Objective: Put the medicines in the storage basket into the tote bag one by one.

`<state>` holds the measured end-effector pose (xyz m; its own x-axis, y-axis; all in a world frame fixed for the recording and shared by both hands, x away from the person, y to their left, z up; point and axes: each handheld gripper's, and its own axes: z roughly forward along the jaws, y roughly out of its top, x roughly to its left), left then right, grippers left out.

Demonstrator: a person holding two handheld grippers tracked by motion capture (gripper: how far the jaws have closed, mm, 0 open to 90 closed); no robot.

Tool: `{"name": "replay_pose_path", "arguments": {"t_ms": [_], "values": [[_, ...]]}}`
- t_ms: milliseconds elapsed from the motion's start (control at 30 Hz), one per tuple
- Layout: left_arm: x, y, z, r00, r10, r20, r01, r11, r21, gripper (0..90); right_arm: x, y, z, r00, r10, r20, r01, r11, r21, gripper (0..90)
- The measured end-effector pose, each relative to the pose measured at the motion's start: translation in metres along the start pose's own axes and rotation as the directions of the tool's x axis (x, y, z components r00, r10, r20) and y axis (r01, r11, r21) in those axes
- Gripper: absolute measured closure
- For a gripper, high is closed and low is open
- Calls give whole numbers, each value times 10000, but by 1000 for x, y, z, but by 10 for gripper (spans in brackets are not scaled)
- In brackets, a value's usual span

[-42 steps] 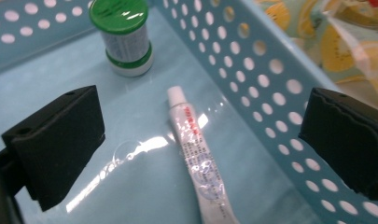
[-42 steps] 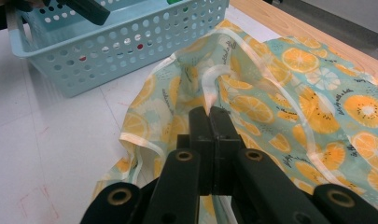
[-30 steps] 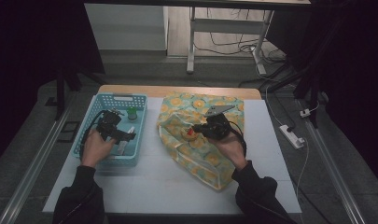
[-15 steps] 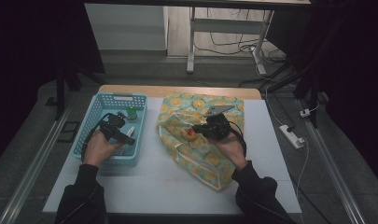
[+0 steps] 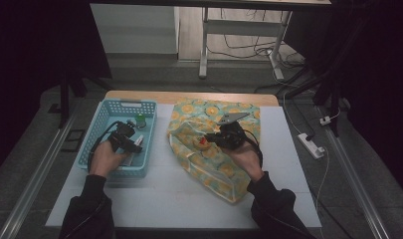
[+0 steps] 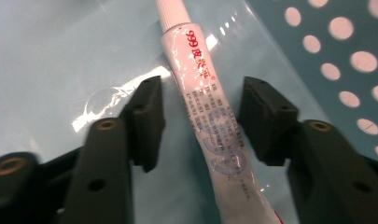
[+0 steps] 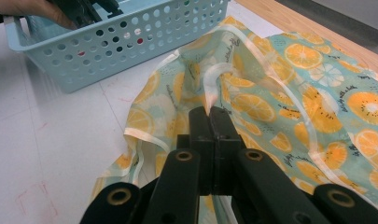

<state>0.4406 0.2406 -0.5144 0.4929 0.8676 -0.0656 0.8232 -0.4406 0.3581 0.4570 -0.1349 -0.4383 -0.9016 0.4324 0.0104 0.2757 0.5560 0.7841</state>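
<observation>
My left gripper [image 5: 131, 143] reaches down into the light blue basket [image 5: 114, 105]. Its jaws have just been closing around a white tube [image 6: 196, 74] with red "999" print that lies on the basket floor. The tube runs between the pads [image 6: 147, 112] with a gap on each side, so the left gripper [image 6: 201, 93] grips nothing. My right gripper [image 5: 210, 141] rests on the orange-print bag [image 5: 216, 172], shut on the bag's white-trimmed edge [image 7: 213, 81]. That edge rises out of the right gripper [image 7: 210, 112].
A small green-capped item [image 5: 141, 121] stands at the basket's far end. The basket [image 7: 130, 42] sits just left of the bag [image 7: 317, 93]. A white power strip [image 5: 312, 145] lies off the table's right side. A wooden strip [image 5: 189, 96] marks the far edge.
The left hand has shifted only slightly inside the basket. The right hand and the bag have stayed where they were.
</observation>
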Motion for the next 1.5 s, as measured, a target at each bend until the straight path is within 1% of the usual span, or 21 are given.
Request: {"name": "replay_pose_path", "arguments": {"t_ms": [33, 100, 167, 300, 433, 500, 533, 633, 700, 767, 833, 967, 1033, 1100, 1167, 1233, 1333, 1500], "values": [[0, 0, 0, 10000, -13, 12, 13, 10000, -11, 586, 0, 0, 0, 10000, -2, 4, 2, 10000, 8, 900], [0, 0, 0, 10000, -22, 41, 22, 10000, -21, 629, 0, 0, 0, 10000, 2, 1, -2, 10000, -4, 900], [0, 0, -1, 10000, 44, 49, -43, 10000, -16, 701, 0, 0, 0, 10000, -1, 4, 1, 10000, -2, 900], [0, 0, -1, 10000, 0, 9, 0, 10000, -23, 712, 0, 0, 0, 10000, -13, 10, 13, 10000, 10, 900], [-1, 1, -2, 9995, -7, -313, 5, 10000, -55, 714, 0, 0, 0, 10000, -1, 16, 2, 10000, -13, 900], [-1, 0, -6, 9990, -63, -432, 49, 9995, -318, 715, 0, 0, 0, 10000, -1, 16, 1, 10000, -16, 900], [-1, 0, -8, 9990, -161, -407, 138, 9984, -553, 715, 0, 0, -1, 10000, -3, 13, 3, 10000, -16, 900], [0, -2, -15, 9975, -407, -570, 339, 9927, -1157, 716, 0, 0, -1, 10000, -7, 2, 7, 10000, -7, 900], [0, -2, -19, 9971, -425, -625, 330, 9888, -1457, 716, 0, 0, -1, 10000, -4, 7, 4, 10000, -9, 900], [-1, -3, -23, 9975, -427, -566, 324, 9844, -1727, 716, 0, 0, 0, 10000, -9, -6, 9, 10000, -11, 900], [0, -4, -27, 9985, -412, -356, 332, 9790, -2011, 716, 0, 0, 0, 10000, -20, 0, 20, 10000, 2, 900], [2, -6, -38, 9989, -374, 295, 439, 9630, -2660, 716, -1, 0, 0, 10000, -23, -10, 23, 10000, 18, 900], [1, -7, -43, 9986, -245, 466, 366, 9592, -2804, 716, -1, 0, 0, 10000, -26, -18, 26, 10000, 30, 900], [-2, -7, -49, 9980, -127, 621, 308, 9536, -2993, 716, -1, 0, 0, 10000, -17, -19, 17, 10000, 38, 900], [-7, -5, -55, 9973, 37, 727, 198, 9472, -3201, 716, -2, 0, 0, 10000, -14, -17, 14, 10000, 49, 900], [-12, -3, -60, 9961, 248, 841, 47, 9426, -3338, 716, -2, -1, 0, 10000, -19, -22, 19, 10000, 61, 900], [-23, 2, -67, 9946, 614, 838, -294, 9400, -3400, 716, -2, -1, 1, 10000, -35, 3, 35, 10000, 80, 900], [-44, 10, -74, 9882, 1230, 914, -847, 9354, -3432, 716, -2, -1, 1, 10000, -12, 13, 12, 10000, 95, 900]]}}
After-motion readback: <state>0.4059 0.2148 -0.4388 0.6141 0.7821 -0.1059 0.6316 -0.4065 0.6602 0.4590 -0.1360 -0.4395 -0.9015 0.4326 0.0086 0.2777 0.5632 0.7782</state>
